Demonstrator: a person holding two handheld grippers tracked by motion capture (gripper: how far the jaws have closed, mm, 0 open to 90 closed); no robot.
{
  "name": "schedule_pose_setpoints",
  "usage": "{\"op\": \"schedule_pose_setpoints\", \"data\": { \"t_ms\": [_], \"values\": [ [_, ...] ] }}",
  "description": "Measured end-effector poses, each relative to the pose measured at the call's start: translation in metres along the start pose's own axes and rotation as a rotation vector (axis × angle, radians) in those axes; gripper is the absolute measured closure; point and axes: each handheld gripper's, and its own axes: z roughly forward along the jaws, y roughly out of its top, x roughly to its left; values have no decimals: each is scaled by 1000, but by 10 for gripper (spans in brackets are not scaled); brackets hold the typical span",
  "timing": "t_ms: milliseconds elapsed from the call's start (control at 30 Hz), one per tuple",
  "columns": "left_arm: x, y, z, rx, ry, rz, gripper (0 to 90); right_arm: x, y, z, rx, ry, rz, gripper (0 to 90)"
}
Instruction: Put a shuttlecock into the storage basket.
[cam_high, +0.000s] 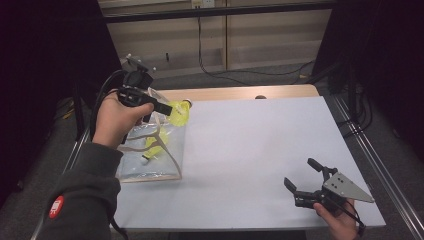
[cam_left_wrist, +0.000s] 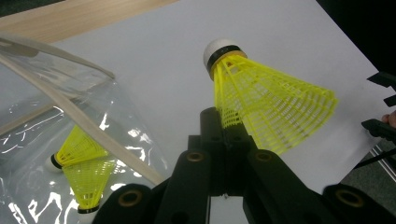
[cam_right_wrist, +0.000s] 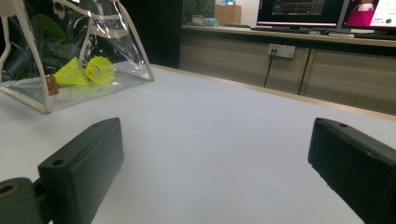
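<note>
While the left gripper (cam_left_wrist: 227, 140) pinches a yellow shuttlecock (cam_left_wrist: 261, 98) by its plastic skirt, jaws clamped on the mesh, it holds it raised just above the clear bag (cam_high: 152, 150) at the table's (cam_high: 260, 150) left side. Cork tip points up and away; gripping the skirt likely leaves the heavy head free to drop in first. Two more shuttlecocks (cam_right_wrist: 84, 71) lie inside the bag, its tan-trimmed mouth gaping toward the gripper. Right gripper (cam_high: 305, 181) rests low at the near right corner, jaws wide apart and empty, well clear of the bag, probably waiting its turn.
</note>
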Motion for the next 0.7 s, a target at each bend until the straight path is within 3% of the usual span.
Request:
{"op": "schedule_pose_setpoints", "data": {
  "t_ms": [700],
  "values": [
    [14, -8, -14, -19, 38, -33, 900, 0, 0, 0, 3, -1, -7, 31]
  ]
}}
